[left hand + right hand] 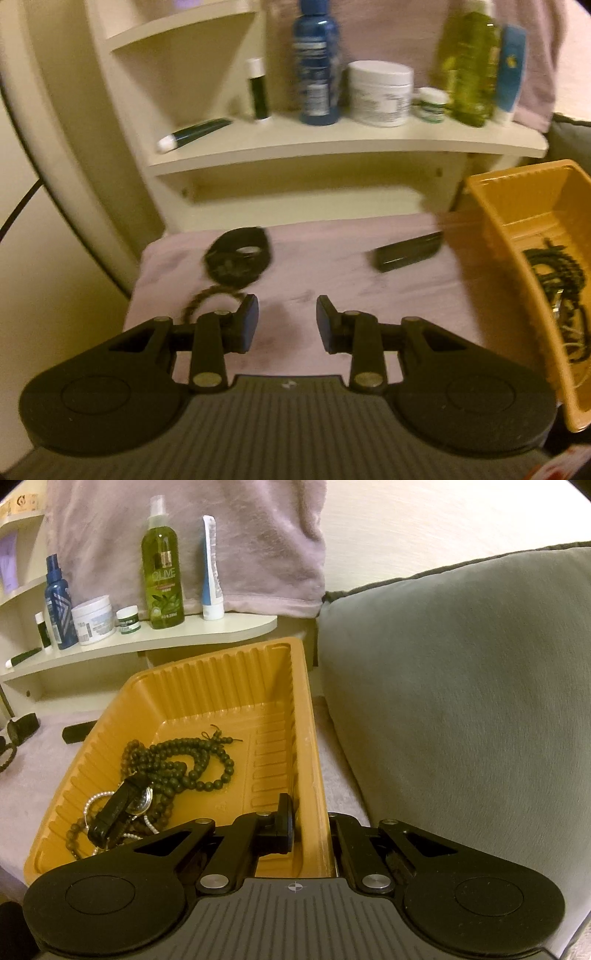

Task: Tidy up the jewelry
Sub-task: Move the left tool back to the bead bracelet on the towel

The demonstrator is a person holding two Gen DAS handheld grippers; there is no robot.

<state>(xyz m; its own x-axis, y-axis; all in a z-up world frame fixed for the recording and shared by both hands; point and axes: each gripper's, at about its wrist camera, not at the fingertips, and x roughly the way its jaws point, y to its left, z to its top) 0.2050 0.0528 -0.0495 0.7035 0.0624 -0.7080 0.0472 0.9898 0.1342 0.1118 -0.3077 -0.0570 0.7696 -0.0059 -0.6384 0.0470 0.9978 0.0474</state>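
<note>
**Jewelry tray held at its edge, more pieces wait on the cloth**

Jewelry lies in two places. Some of it sits inside the orange ribbed plastic tray (236, 686): a long string of dark round beads (184, 757), a black strap watch with a shiny face (122, 805) and a thin band of small white beads (92, 801), all piled up together at the near left part of the tray.

The right hand-held gripper (312, 823) is squeezed tight on the near right wall of the tray. One finger is inside the tray and the other is outside, with the thin orange wall pinched between them. A big grey cushion (461, 701) sits just beside the tray on the right.

The left hand-held gripper (287, 324) is partly open and has nothing in it. It hangs over the soft pink cloth (332, 273) on the surface. Past its left finger lie a dark round bracelet pile (236, 258) and a brown braided cord (207, 299); this picture is blurry, so I cannot tell them apart well. A small black flat box (408, 251) lies farther right on the cloth, near the tray.

Behind it all, a cream shelf (332, 142) holds a blue bottle (316, 62), a white jar (380, 92) and a green bottle (469, 70).
</note>
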